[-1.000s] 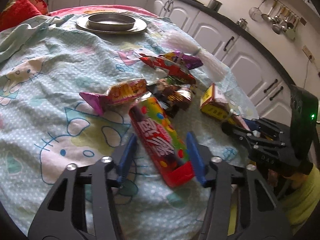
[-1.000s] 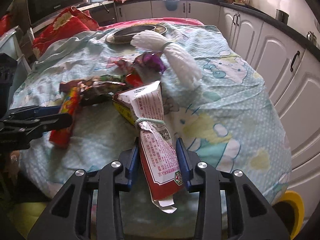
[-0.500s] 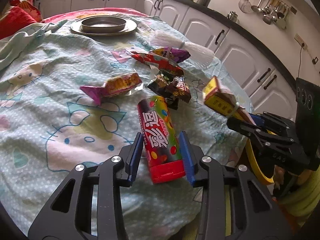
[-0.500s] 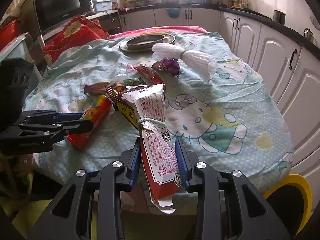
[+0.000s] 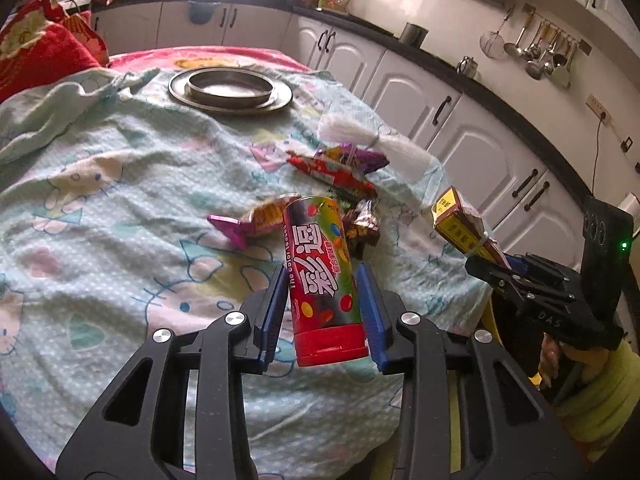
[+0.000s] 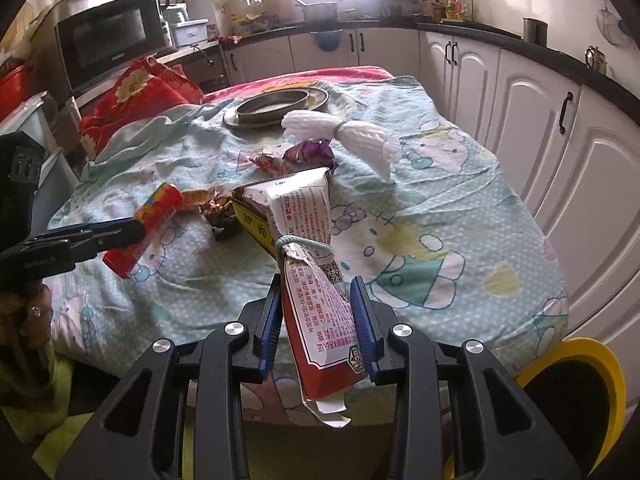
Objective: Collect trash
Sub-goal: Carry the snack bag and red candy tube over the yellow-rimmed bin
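Note:
A red candy tube (image 5: 318,264) with coloured sweets printed on it stands nearly upright in the air above the cloth. My left gripper (image 5: 322,276) is shut on it, both blue pads pressing its sides just above the red cap. A red and white snack bag (image 6: 304,216), tied with green string, is raised off the cloth with my right gripper (image 6: 317,292) shut on its lower end. In the right wrist view the tube (image 6: 148,224) and left gripper (image 6: 120,234) sit at the left. In the left wrist view the bag (image 5: 460,220) and right gripper (image 5: 496,268) are at the right.
Several candy wrappers (image 5: 256,220) (image 5: 340,168) lie mid-table on the cartoon-print cloth (image 5: 100,200). A tied white plastic bag (image 6: 348,136) and a metal plate with a ring (image 5: 230,90) sit farther back. A yellow-rimmed bin (image 6: 580,364) stands at the table's near right corner. White cabinets line the right side.
The left jaws closed in on the candy tube, which lay on the cloth, and lifted it upright. The right gripper rose with the snack bag in it.

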Tool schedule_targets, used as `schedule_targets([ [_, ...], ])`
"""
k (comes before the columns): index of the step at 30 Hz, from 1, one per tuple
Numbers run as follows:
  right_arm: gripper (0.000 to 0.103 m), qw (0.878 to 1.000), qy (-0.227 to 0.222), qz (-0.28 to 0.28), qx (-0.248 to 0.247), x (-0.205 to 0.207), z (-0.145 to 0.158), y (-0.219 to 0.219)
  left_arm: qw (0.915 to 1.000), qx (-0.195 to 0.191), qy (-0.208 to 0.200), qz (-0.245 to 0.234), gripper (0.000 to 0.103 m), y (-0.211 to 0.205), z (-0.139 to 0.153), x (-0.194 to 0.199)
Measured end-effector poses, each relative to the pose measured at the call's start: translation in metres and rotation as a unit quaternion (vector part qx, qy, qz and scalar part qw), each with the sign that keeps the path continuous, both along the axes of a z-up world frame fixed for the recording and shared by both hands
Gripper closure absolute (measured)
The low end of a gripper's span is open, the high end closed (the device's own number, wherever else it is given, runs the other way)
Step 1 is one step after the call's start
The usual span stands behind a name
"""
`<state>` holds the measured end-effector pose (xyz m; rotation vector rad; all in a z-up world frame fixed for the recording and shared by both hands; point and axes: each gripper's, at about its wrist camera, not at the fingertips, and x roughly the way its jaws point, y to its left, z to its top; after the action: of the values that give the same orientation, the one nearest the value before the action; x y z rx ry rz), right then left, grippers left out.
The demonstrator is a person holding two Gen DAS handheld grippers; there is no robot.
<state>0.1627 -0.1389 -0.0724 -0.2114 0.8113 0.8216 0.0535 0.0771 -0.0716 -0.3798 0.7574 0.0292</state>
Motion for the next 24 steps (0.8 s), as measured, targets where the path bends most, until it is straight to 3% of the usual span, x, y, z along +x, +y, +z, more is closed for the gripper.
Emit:
schedule_targets([
  [24, 0.071, 0.993, -0.058, -0.085, 0.065, -0.015, 0.053, -0.074, 0.9938, 0.021, -0.061, -0.091, 0.075, -0.074, 0.047, 0.036],
])
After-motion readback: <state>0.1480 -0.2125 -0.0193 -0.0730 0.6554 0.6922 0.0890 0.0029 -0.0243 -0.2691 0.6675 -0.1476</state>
